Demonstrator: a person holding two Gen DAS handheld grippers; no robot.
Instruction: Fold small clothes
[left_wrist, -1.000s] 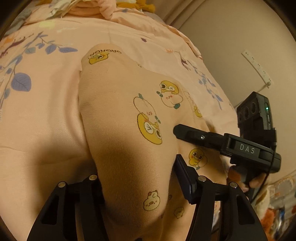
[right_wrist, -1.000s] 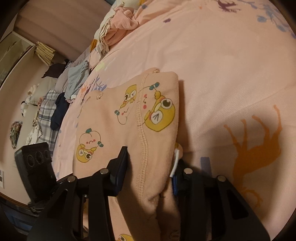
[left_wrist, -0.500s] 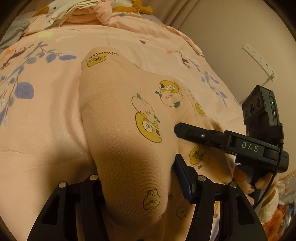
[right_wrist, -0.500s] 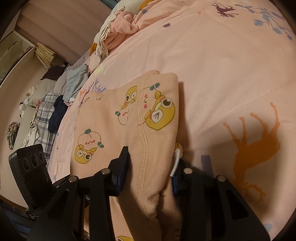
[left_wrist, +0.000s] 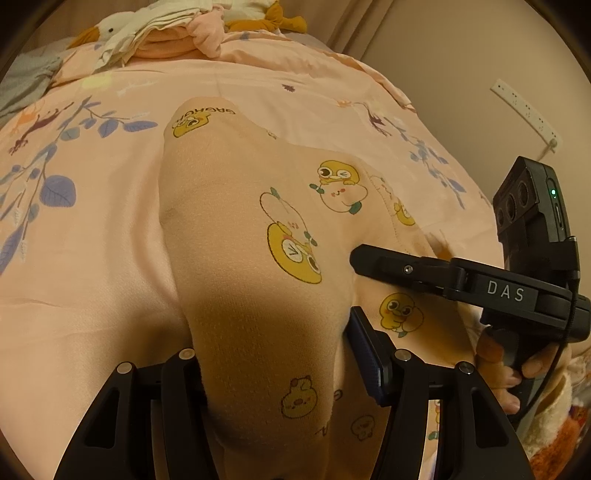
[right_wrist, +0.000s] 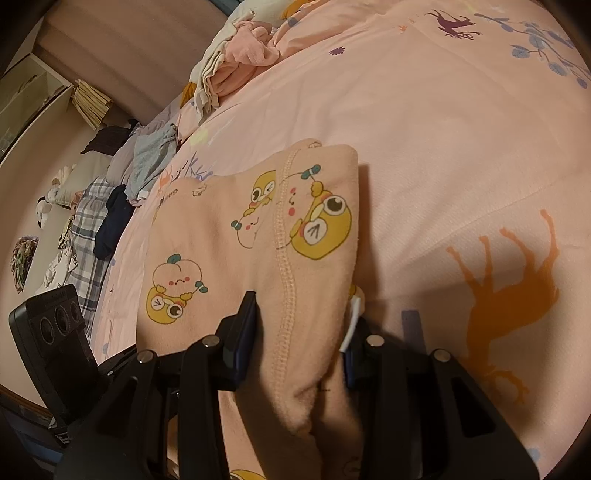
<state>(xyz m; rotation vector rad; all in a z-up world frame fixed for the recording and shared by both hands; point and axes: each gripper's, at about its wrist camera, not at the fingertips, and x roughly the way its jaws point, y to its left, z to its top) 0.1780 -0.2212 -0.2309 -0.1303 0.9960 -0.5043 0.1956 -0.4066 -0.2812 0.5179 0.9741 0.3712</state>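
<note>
Both claws still pinch the folded, duck-printed peach garment (left_wrist: 236, 236).

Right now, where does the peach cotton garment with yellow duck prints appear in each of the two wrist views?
Left wrist view: the peach cotton garment fills the centre, its near fold clamped in the left gripper.
Right wrist view: it lies centre-left, its stitched edge clamped in the right gripper.
Shared landmark: the crumpled pink and cream clothes pile at the far end of the bed.

Bedroom — printed bedsheet (right_wrist: 424, 122), clothes pile (right_wrist: 236, 66).
</note>
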